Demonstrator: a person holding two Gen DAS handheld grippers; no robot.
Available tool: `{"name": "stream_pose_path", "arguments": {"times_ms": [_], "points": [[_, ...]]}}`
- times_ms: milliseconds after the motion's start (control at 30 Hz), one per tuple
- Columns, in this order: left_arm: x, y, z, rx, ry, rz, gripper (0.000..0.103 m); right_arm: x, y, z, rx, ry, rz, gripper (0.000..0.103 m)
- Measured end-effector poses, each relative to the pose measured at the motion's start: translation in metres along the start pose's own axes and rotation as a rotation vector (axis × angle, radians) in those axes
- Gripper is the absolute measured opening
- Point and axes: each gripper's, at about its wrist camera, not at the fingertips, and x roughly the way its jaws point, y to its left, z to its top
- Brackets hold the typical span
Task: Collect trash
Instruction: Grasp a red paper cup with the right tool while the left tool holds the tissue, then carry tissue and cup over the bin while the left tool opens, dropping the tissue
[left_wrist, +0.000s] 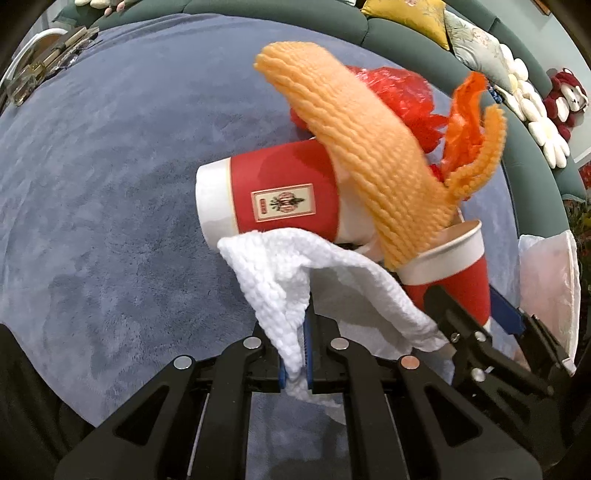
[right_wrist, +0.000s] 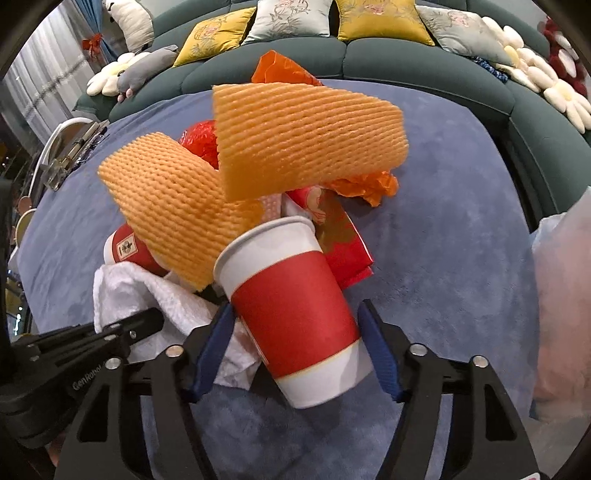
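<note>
A pile of trash lies on the blue plush surface (left_wrist: 110, 184). My left gripper (left_wrist: 298, 325) is shut on a white paper towel (left_wrist: 332, 280) at the near edge of the pile. Behind it a red-and-white paper cup (left_wrist: 280, 195) lies on its side under an orange foam net (left_wrist: 369, 147). My right gripper (right_wrist: 297, 306) straddles a second red-and-white cup (right_wrist: 291, 306), which leans mouth-up. Its left pad (right_wrist: 218, 343) touches the cup; a thin gap shows at the right pad. Red plastic film (right_wrist: 201, 142), an orange wrapper (right_wrist: 280, 70) and a red packet (right_wrist: 343, 243) lie behind.
A white plastic bag (right_wrist: 565, 295) stands at the right edge. A curved green sofa (right_wrist: 424, 62) with cushions and plush toys rings the far side. Glass and metal items (left_wrist: 44, 66) sit at the far left edge of the surface.
</note>
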Motion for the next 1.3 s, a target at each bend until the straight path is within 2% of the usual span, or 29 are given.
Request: {"name": "stream_pose_path", "arguments": {"times_ms": [267, 633, 1033, 1300], "points": [[-0.029, -0.022, -0.01, 0.056, -0.049, -0.026, 0.006, -0.041, -0.024, -0.011, 0.087, -0.075, -0.024, 0.059], [-0.079, -0.078, -0.028, 0.19, -0.15, -0.081, 0.006, -0.131, -0.07, -0.028, 0.163, -0.235, -0.116, 0.059], [-0.123, -0.178, -0.048, 0.335, -0.236, -0.153, 0.006, -0.208, -0.135, -0.062, 0.268, -0.372, -0.202, 0.06], [-0.14, -0.247, -0.057, 0.425, -0.273, -0.218, 0.006, -0.24, -0.186, -0.083, 0.358, -0.419, -0.267, 0.06]]}}
